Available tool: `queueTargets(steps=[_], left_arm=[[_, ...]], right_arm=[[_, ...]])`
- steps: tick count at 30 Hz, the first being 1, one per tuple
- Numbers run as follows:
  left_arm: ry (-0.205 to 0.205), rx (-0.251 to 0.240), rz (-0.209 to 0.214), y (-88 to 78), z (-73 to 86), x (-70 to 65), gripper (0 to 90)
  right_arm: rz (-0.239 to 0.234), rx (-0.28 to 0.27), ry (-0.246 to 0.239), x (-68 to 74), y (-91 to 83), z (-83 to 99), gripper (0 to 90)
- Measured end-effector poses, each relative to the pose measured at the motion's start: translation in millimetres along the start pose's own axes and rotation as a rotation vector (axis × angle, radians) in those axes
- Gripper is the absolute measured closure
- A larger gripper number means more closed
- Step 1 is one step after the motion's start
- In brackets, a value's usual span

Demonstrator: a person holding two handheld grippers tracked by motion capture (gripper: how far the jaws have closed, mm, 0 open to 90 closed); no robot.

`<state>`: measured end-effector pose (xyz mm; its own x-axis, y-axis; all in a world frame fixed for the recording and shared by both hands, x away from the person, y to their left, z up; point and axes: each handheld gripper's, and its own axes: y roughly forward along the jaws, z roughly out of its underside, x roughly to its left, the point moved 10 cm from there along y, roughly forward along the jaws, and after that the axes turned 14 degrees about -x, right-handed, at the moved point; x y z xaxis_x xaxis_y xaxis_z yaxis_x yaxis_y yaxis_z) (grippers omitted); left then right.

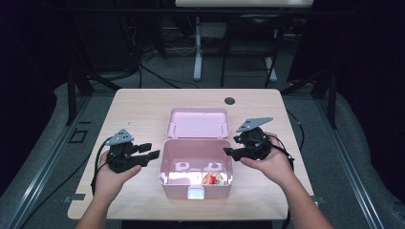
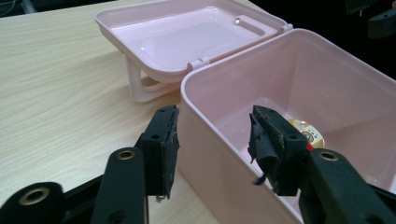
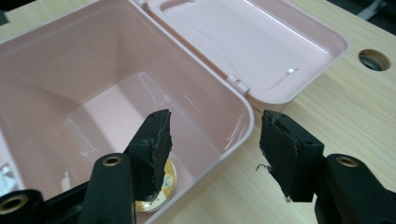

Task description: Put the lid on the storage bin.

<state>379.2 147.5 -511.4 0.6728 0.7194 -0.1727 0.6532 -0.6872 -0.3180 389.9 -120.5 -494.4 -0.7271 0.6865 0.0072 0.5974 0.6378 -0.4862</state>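
pink box is seen open at the middle of the wooden table, its side walls straddled without contact by the parted jaws of the left gripper and right gripper.

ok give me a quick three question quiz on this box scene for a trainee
1. True or false: the lid of the pink box lies open.
2. Which wall does each tool straddle? A) left tool the box's left wall, right tool its right wall B) both the front wall C) both the lid
3. What lies on the box floor near the right tool?

Key
1. True; it is folded back on the table behind the box.
2. A; one jaw of each stands inside the box and one outside, pads clear of the wall.
3. A small round gold-coloured thing.
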Motion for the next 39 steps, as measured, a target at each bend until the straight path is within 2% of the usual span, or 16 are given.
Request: queueTargets(steps=[1, 4, 10, 14, 17, 20, 25, 30, 36, 39], left_arm=[[-0.002, 0.002, 0.006, 0.0, 0.2, -0.7, 53.0], [-0.053, -0.011, 0.060, 1.4, -0.3, -6.5, 55.3], [-0.027, 0.008, 0.045, 1.5, 2.4, -6.5, 65.2], [-0.016, 0.012, 0.064, 2.9, 3.0, -10.3, 70.6], [-0.016, 0.034, 0.060, 5.3, 6.9, -12.0, 74.7], [0.006, 0.046, 0.049, 6.0, 8.6, -11.3, 75.8], [0.001, 0.041, 0.071, 7.1, 9.2, -13.0, 73.2], [-0.003, 0.050, 0.072, 9.4, 12.9, -11.9, 73.0], [-0.001, 0.057, 0.067, 10.9, 14.7, -11.5, 71.9], [-0.010, 0.061, 0.070, 12.5, 16.6, -12.1, 70.1]], right_arm=[[0.010, -0.004, -0.001, -1.2, 0.2, -0.2, 43.8], [0.028, -0.023, -0.004, -4.4, 1.8, -1.2, 47.4], [0.075, -0.028, 0.000, -11.9, 9.9, -2.6, 48.8], [0.100, -0.050, 0.001, -15.5, 14.9, -6.7, 49.7], [0.118, -0.052, 0.011, -19.3, 19.6, -7.2, 49.8], [0.129, -0.051, 0.023, -22.6, 23.1, -7.2, 50.0], [0.143, -0.054, 0.045, -31.5, 29.3, -8.2, 51.4], [0.171, -0.066, 0.083, -43.1, 34.7, -9.3, 52.7], [0.210, -0.056, 0.097, -55.3, 42.9, -7.4, 52.6], [0.209, -0.057, 0.126, -59.7, 47.1, -6.9, 52.3]])
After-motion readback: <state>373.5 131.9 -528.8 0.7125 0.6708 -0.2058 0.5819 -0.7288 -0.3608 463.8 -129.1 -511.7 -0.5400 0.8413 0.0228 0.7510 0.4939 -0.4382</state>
